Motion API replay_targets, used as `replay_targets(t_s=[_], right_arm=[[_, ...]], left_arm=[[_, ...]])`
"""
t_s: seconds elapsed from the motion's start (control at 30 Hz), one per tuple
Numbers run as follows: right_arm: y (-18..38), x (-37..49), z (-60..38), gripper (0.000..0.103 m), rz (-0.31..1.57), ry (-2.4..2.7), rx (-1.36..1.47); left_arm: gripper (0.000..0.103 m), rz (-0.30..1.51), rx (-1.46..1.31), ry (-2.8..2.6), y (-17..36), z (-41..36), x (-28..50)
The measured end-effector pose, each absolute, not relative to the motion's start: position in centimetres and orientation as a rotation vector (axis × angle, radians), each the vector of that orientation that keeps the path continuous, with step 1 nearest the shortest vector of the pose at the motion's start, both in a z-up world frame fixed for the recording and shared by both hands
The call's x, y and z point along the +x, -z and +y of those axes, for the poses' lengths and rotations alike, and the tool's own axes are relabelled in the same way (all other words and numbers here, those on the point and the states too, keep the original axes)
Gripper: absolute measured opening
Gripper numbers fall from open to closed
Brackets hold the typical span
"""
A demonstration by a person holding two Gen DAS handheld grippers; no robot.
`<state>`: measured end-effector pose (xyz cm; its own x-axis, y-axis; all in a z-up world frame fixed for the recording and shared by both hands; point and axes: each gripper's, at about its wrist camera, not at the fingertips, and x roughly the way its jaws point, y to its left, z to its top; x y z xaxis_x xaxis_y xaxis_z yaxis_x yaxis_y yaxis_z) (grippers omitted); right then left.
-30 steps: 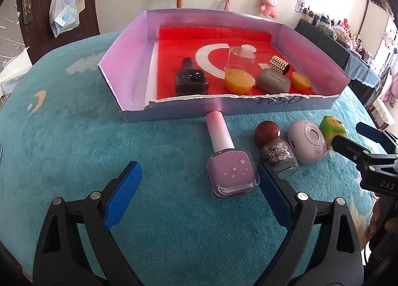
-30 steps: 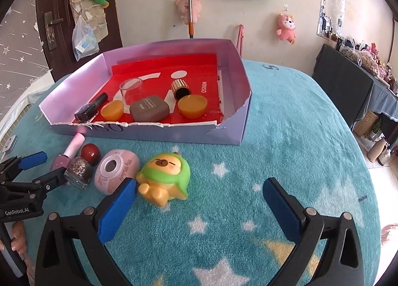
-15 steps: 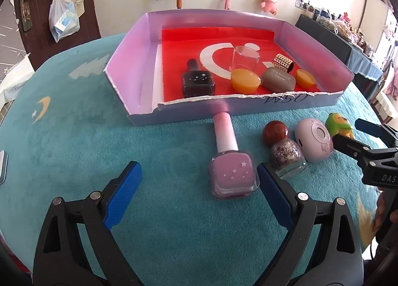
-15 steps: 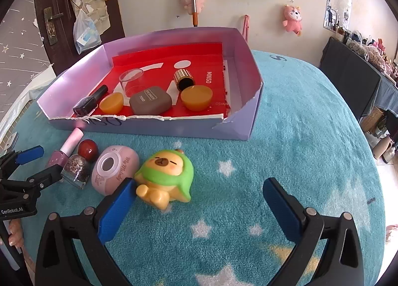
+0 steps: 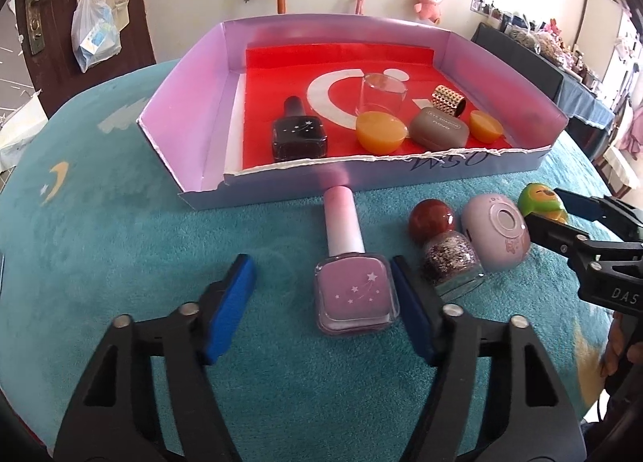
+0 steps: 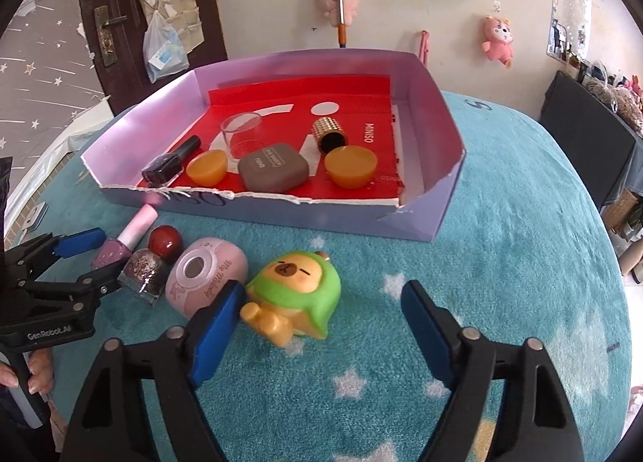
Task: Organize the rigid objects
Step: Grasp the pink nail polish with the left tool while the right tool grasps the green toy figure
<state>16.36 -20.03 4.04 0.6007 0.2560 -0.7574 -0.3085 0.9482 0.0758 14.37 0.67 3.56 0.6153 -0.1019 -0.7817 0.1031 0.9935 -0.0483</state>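
Both grippers, left [image 5: 323, 303] and right [image 6: 321, 319], have just been closing, still ungripped; the right's capybara toy [image 6: 295, 297] is half hidden in the left view.

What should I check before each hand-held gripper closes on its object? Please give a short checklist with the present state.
1. Pink nail polish bottle lies between the pads of the left hand-held gripper, whose jaws have just been closing: ok.
2. Both left pads press on the bottle: not ok; the far pad stands clear.
3. Green-hooded toy lies between the pads of the right hand-held gripper, also just closing: ok.
4. Right pads grip the toy: not ok; the right pad is apart.
5. Glitter bottle is clear of the left pad: cannot tell.
6. Box has free floor: ok.
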Motion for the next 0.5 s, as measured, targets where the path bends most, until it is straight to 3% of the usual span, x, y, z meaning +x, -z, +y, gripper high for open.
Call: replay_targets(t_s=[0.1, 0.17, 0.5], right_arm=[[-4.0, 16.0, -19.8, 0.067, 0.864, -0.353, -0.067], [-4.0, 15.8, -19.5, 0.050, 0.866, -0.392, -0.058], [-4.8, 14.7, -19.7, 0.050, 0.835, -0.400, -0.045]], left_arm=[[0.052, 0.895, -0.005, 0.155, -3.7, 0.6, 14.2], [0.036, 0.894, -0.012, 0.188, -3.9, 0.4, 14.0], [0.036, 0.884, -0.042, 0.221, -4.7, 0.4, 13.1]])
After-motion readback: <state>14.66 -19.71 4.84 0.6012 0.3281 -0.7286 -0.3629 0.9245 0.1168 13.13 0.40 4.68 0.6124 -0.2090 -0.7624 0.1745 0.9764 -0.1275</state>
